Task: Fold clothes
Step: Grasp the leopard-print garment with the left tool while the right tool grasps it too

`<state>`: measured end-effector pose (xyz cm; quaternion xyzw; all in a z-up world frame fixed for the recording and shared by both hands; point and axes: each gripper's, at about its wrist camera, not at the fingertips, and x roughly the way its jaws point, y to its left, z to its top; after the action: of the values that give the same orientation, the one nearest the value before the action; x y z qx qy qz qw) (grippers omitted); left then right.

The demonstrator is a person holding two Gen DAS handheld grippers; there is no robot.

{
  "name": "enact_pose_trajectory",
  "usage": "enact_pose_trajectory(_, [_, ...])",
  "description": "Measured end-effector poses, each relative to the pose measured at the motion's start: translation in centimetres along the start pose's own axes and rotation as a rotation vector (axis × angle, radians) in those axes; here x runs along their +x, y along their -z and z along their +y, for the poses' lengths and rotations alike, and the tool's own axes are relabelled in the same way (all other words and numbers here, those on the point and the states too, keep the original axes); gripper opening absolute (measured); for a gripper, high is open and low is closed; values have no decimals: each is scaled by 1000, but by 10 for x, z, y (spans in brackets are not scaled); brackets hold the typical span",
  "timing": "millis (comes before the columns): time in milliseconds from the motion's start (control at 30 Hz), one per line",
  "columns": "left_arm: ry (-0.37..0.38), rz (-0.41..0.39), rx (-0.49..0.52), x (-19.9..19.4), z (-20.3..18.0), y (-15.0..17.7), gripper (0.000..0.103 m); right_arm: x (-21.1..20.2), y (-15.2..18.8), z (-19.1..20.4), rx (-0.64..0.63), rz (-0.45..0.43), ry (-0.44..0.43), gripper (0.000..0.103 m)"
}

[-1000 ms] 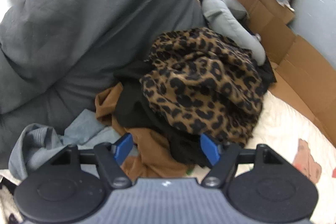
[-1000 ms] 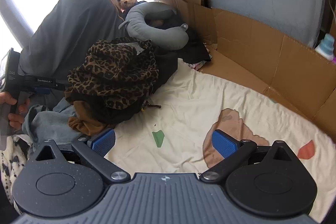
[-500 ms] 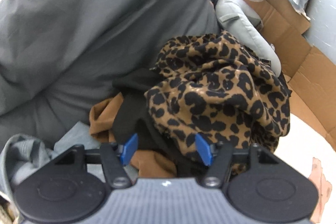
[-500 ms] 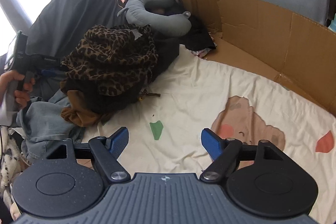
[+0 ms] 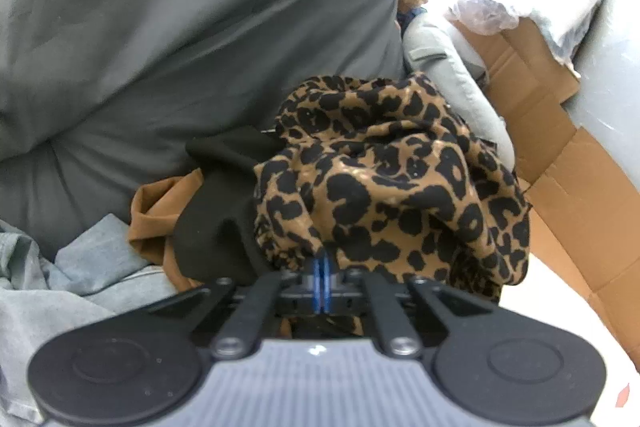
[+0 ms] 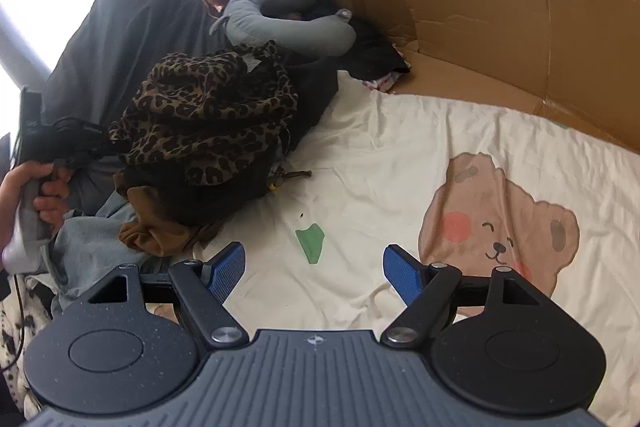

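Beyond the left gripper's [image 5: 322, 277] fingers rises a dark grey duvet [image 5: 160, 27], and against it slumps the clothes pile. Topmost is the leopard-print garment [image 5: 392, 179], whose near hem is pinched between the blue pads, which are pressed together. Under it lie a black garment [image 5: 216, 227], a rust-brown one [image 5: 160, 211] and pale blue denim [image 5: 92, 259] to the left. Ahead of the right gripper [image 6: 314, 269], its fingers spread wide and holding nothing, lies only the bear-print sheet [image 6: 400, 155]. Judged risk: the thin hem grip slips, or the pull drags the black garment along.
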<state>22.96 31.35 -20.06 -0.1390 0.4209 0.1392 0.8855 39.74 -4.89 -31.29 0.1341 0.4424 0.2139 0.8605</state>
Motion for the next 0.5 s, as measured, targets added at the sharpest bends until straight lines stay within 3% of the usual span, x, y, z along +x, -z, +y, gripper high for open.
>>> enact_pose_trajectory(300, [62, -5, 70, -19, -15, 31, 1, 3, 3, 1, 5, 7, -31, 79])
enact_pose_trajectory(500, [89, 32, 59, -28, -12, 53, 0, 7, 6, 3, -1, 21, -25, 79])
